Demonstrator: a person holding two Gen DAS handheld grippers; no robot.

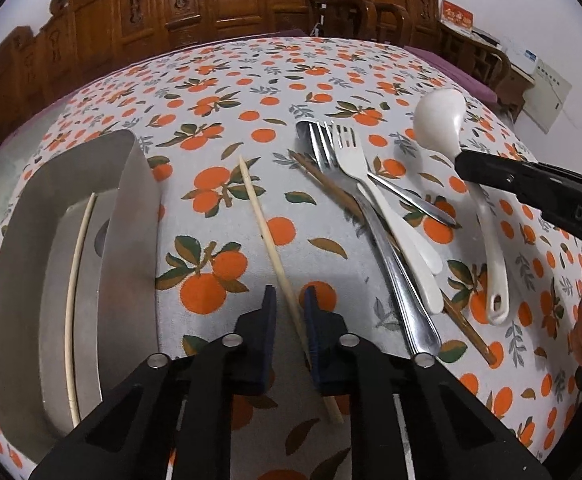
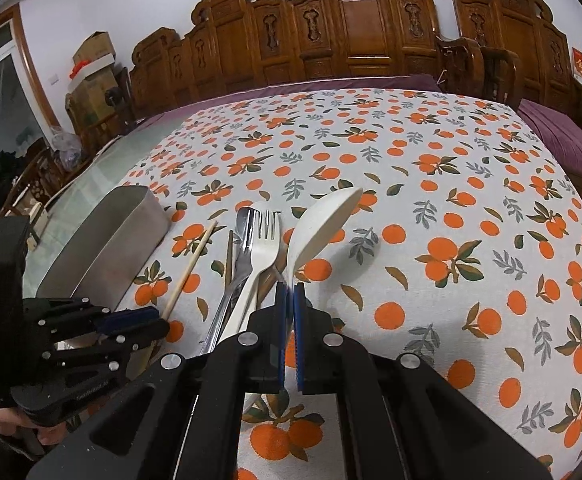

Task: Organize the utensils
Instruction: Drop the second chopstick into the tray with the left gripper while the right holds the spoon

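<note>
My left gripper (image 1: 290, 300) is open with its fingers on either side of a pale wooden chopstick (image 1: 269, 236) that lies on the tablecloth. A metal utensil box (image 1: 131, 208) at the left holds another pale chopstick (image 1: 76, 280). A pile of a metal fork (image 1: 331, 152), a white plastic fork (image 1: 355, 160), a metal spoon and a brown chopstick (image 1: 323, 184) lies right of centre. My right gripper (image 2: 290, 292) is shut on the handle of a white ladle spoon (image 2: 323, 220), whose bowl is raised; the ladle also shows in the left wrist view (image 1: 443, 120).
The table is covered by an orange-patterned cloth (image 2: 451, 240). Carved wooden chairs (image 2: 351, 24) stand along the far side. In the right wrist view the metal box (image 2: 103, 240) and my left gripper (image 2: 131, 322) sit at the left.
</note>
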